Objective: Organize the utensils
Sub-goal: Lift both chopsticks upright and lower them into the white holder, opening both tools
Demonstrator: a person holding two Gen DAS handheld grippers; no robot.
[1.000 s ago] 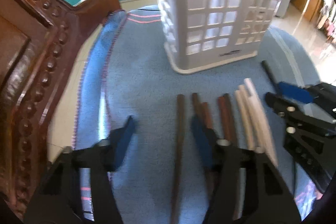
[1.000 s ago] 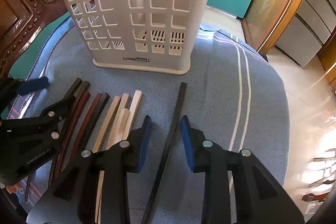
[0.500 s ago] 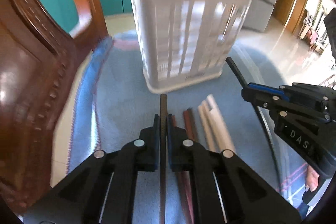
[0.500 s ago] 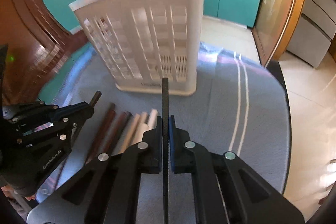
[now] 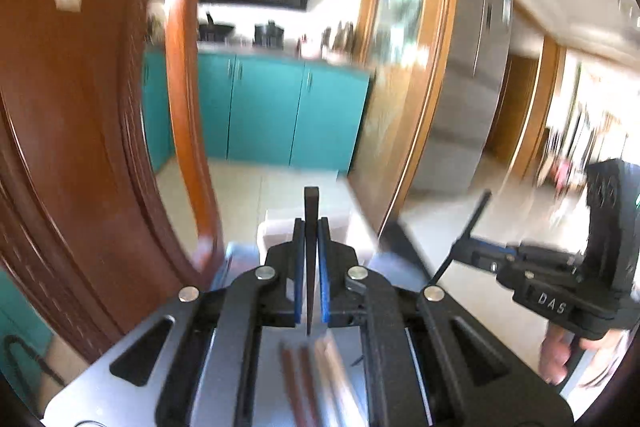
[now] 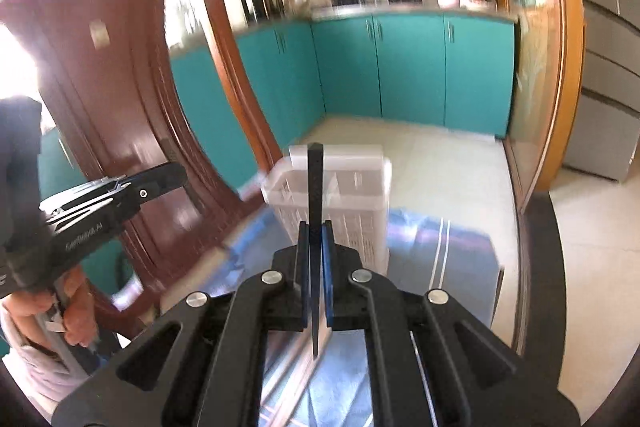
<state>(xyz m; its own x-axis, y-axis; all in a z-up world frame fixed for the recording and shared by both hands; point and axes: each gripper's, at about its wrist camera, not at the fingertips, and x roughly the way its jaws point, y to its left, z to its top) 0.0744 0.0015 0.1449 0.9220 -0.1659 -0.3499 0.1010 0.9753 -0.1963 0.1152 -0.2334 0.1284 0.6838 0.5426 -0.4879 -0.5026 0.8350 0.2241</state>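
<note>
Left wrist view: a dark brown chopstick (image 5: 311, 227) is clamped between the blue pads of the left gripper (image 5: 311, 259), its blunt end standing up at the frame's centre, above the blurred white basket (image 5: 280, 227). At the bottom centre, the remaining chopsticks (image 5: 316, 379) are seen smeared on the blue cloth of the table (image 5: 240, 255). At the right of that frame, the right gripper (image 5: 472, 259) is seen with its jaws closed on a thin black chopstick (image 5: 476, 215). In the right wrist view, the same black chopstick (image 6: 315, 211) is pinched at centre frame, in front of the basket's open rim (image 6: 340, 155), with the left gripper (image 6: 160, 183) at the left edge. Each stick is held by a narrow pinch low on its length, so it is judged that either could pivot or slip between the pads. If the tip is not lined up with the opening, it may catch on the rim or a lattice hole, and the light basket may be tipped.
</note>
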